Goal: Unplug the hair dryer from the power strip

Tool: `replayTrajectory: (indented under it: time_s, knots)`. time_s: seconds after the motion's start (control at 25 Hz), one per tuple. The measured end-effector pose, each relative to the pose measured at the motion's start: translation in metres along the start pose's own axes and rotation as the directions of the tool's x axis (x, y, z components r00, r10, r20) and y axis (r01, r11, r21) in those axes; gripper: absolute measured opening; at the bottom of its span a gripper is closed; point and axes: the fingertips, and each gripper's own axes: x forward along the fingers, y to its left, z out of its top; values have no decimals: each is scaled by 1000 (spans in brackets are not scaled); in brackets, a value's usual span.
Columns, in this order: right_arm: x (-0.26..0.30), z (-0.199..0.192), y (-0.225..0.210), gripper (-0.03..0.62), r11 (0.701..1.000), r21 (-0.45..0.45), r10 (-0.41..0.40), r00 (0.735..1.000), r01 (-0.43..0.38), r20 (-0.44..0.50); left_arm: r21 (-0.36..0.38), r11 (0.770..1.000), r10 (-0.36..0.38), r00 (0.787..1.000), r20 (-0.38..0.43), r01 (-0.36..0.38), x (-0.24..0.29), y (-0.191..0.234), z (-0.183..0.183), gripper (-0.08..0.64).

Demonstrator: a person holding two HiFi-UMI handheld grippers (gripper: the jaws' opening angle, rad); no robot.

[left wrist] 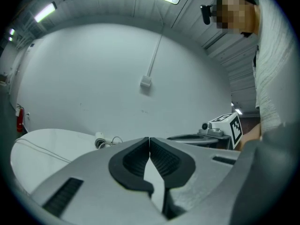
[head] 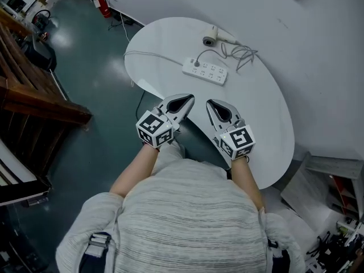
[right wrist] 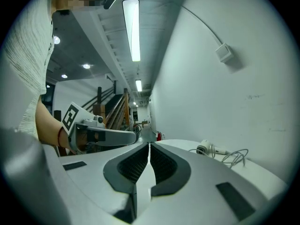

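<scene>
Head view, hair dryer (head: 216, 37): white, lying on its side at the far side of the table (head: 267, 118), close to the wall.
Dryer cord (head: 242, 54): I see a loose tangle just right of the dryer, and one run curves down to a plug (head: 197, 63).
Plug: seated in the left end of the power strip (head: 205, 71).
Power strip: white, flat on the table, nearer to me than the dryer. Its own thin cable (head: 148, 54) runs left to the table's rim.
Left tool (head: 189, 98): clenched. In the left gripper view its ribbed pads meet at the tips with nothing between them.
Right tool (head: 209, 102): clenched and empty too, as the right gripper view shows me.
Tools' place: side by side at the table's near edge, touching nothing, tips aimed toward the strip.
Dryer relative to tools: well apart, beyond both tips, with the power strip lying between.
Beyond the table: dark green floor and a red fire extinguisher (head: 103, 5) by the wall.
</scene>
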Motion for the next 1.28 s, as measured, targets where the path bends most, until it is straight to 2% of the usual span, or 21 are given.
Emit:
replayTrajectory:
  time_s: [0.36, 0.56, 0.8, 0.96, 1.2, 1.28]
  knots:
    - [91, -10, -44, 28, 996, 40, -81, 995, 83, -58, 34, 993, -109, 987, -120, 114, 38, 93, -9, 8]
    - [133, -20, -59, 28, 988, 72, -132, 986, 140, -101, 102, 972, -187, 958, -220, 213, 55, 132, -17, 8]
    - [162, -33, -77, 28, 967, 99, -219, 965, 235, -147, 154, 936, -262, 919, -295, 316, 72, 163, -26, 14]
    - [174, -43, -88, 28, 956, 108, -252, 951, 274, -181, 176, 916, -288, 895, -341, 361, 78, 180, -36, 57]
    - [182, -58, -107, 29, 956, 80, -256, 935, 283, -245, 218, 880, -293, 844, -448, 421, 97, 192, -60, 255]
    - [186, -63, -114, 29, 957, 89, -247, 936, 276, -253, 230, 866, -295, 824, -484, 445, 105, 195, -68, 281]
